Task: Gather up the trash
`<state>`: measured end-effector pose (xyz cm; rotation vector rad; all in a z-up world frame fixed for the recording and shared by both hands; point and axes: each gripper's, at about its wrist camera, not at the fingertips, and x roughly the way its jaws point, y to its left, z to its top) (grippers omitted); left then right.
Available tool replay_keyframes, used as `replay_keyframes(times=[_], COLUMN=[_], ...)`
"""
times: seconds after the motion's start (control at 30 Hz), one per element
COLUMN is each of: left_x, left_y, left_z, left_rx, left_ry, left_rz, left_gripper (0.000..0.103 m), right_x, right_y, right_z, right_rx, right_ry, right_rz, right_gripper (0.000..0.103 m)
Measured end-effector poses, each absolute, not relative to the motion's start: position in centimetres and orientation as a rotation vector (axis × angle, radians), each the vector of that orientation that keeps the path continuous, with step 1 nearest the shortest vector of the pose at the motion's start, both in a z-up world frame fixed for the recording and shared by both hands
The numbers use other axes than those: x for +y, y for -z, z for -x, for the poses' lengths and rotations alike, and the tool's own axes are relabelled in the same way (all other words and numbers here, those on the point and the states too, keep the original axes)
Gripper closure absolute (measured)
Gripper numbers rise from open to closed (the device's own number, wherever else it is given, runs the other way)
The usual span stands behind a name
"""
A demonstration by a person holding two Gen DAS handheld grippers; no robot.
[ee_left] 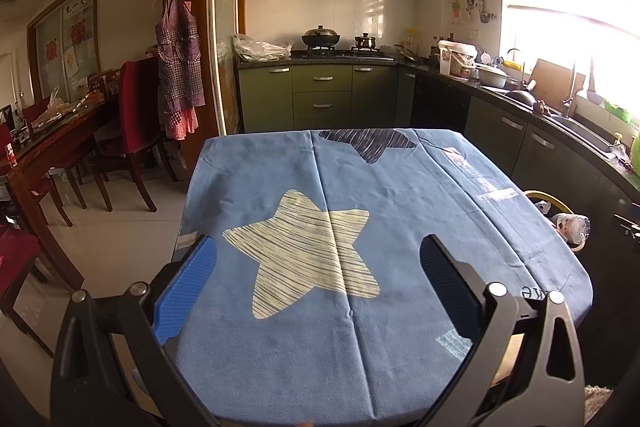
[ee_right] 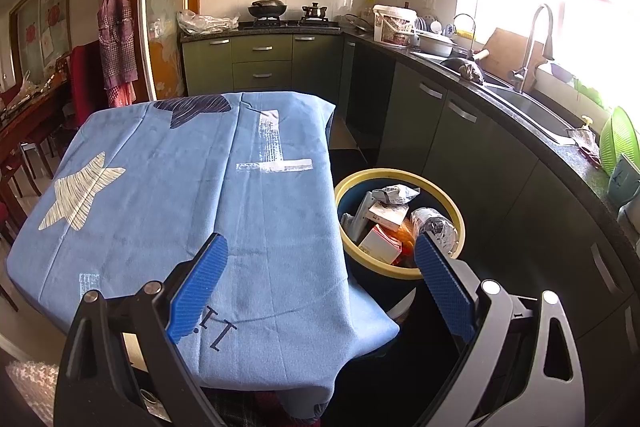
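Both the left gripper and right gripper are spread, holding nothing. The yellow-rimmed trash bin beside the blue-clothed tabletop holds cartons and wrappers.

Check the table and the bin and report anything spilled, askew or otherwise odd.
Nothing spilled. The trash bin beside the table is heaped, a plastic bottle lying near its rim. The blue tablecloth is bare and creased. Left gripper and right gripper are open, holding nothing.

Each gripper, the left gripper and the right gripper, has two black angular arms with triangular cut-outs and round silver screws behind its fingers; the inner faces of the fingers carry ribbed blue pads.
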<state>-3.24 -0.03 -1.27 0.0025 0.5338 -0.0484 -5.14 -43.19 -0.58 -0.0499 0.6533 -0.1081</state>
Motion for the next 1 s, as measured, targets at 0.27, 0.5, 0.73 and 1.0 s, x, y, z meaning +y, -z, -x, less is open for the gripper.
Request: replay_keyframes(times=[0.27, 0.5, 0.73, 1.0], left_x=[-0.08, -0.19, -0.44, -0.48], left_y=[1.33, 1.67, 1.89, 1.8], left_z=[3.2, 3.15, 3.11, 2.98], left_rx=[0.537, 0.539, 0.547, 0.552], left_ry=[0.048, 0.05, 0.057, 0.074], left_rz=[-0.001, -0.004, -0.016, -0.006], left_gripper=[0.006, 0.006, 0.006, 0.006], right_x=[-43.21, -43.25, -43.16, -43.02], right_y=[0.66, 1.06, 1.27, 1.41], right_z=[5.11, 5.08, 5.01, 4.86], right_rx=[0.654, 0.66, 0.664, 0.673], right_ry=[0.107, 0.105, 0.102, 0.098], right_rz=[0.049, 0.048, 0.05, 0.052], right_gripper=[0.01, 0.01, 0.01, 0.01])
